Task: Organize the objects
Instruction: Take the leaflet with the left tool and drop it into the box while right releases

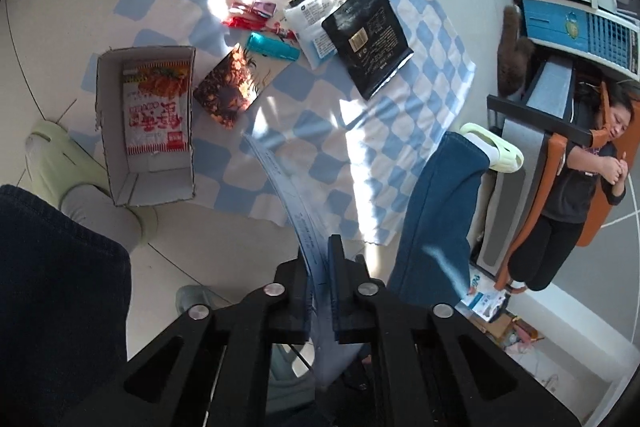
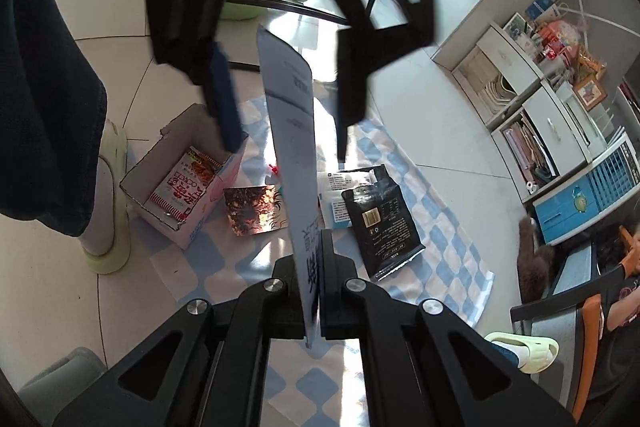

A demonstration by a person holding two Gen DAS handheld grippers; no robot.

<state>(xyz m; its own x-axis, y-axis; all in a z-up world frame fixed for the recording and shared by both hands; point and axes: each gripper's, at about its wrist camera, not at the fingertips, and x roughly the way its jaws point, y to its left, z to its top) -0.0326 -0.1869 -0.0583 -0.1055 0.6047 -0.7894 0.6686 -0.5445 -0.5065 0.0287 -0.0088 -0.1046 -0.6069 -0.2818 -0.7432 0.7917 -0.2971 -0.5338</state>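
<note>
Both grippers pinch one white packet [image 2: 294,163] edge-on above the checked cloth [image 1: 360,143]: the right gripper [image 2: 314,291] clamps its near end, and the left gripper [image 1: 320,267] is pressed on it too. In the left view, the box [image 1: 146,127] with a red noodle pack [image 1: 156,107] lies left on the cloth. A black bag [image 1: 370,39], teal tube [image 1: 272,47] and picture card [image 1: 232,87] lie farther right.

The red and white noodle packet [image 1: 157,107] in the cardboard box [image 1: 105,131] carries large red Chinese characters, too distorted to read. The black pouch [image 1: 370,43] has a gold label and fine white print, the pale packet [image 2: 294,147] dark printing: all illegible.
</note>
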